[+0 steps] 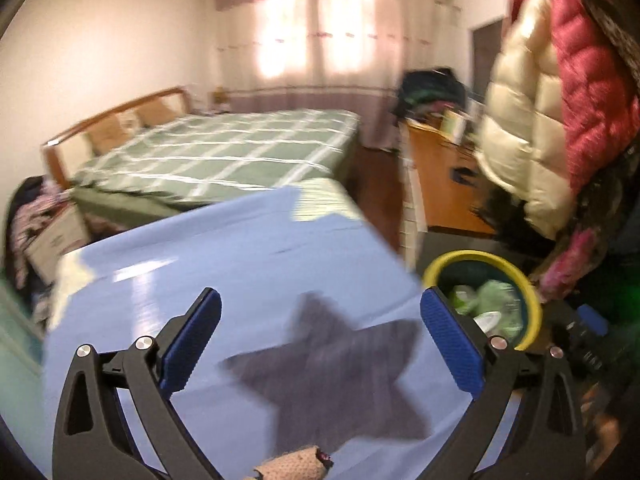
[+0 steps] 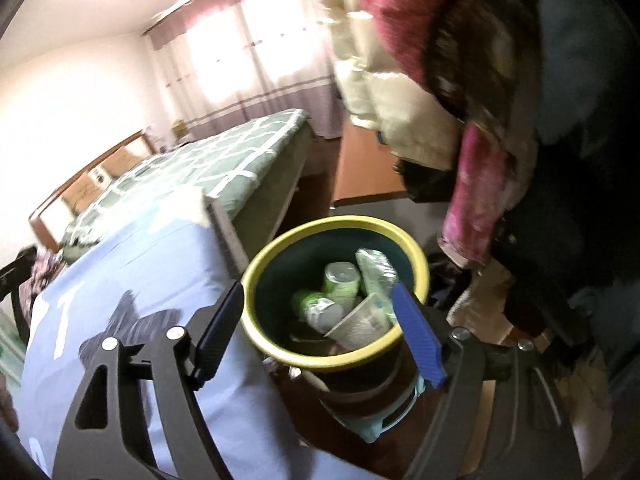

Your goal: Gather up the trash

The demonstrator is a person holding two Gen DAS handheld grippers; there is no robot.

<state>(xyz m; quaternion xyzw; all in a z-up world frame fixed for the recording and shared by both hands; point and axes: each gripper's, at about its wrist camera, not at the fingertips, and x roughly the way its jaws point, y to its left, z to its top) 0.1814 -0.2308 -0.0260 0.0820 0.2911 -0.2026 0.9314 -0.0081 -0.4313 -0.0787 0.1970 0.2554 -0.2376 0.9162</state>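
A dark bin with a yellow rim (image 2: 276, 248) stands on the floor beside the blue-covered table (image 2: 132, 280). It holds several pieces of trash: green cans (image 2: 340, 280), a crumpled plastic bottle (image 2: 376, 268) and a white paper cup (image 2: 360, 324). My right gripper (image 2: 316, 300) is open and empty, hovering just above the bin's near rim. My left gripper (image 1: 320, 308) is open and empty above the blue tabletop (image 1: 240, 248), with the bin (image 1: 532, 296) to its right. Both views are motion-blurred.
A bed with a green checked cover (image 1: 224, 152) lies beyond the table. Padded jackets, white and red (image 1: 560, 92), hang at the right above the bin. An orange wooden cabinet (image 1: 440, 176) stands behind the bin. Clutter lies on the floor at the right (image 2: 520, 320).
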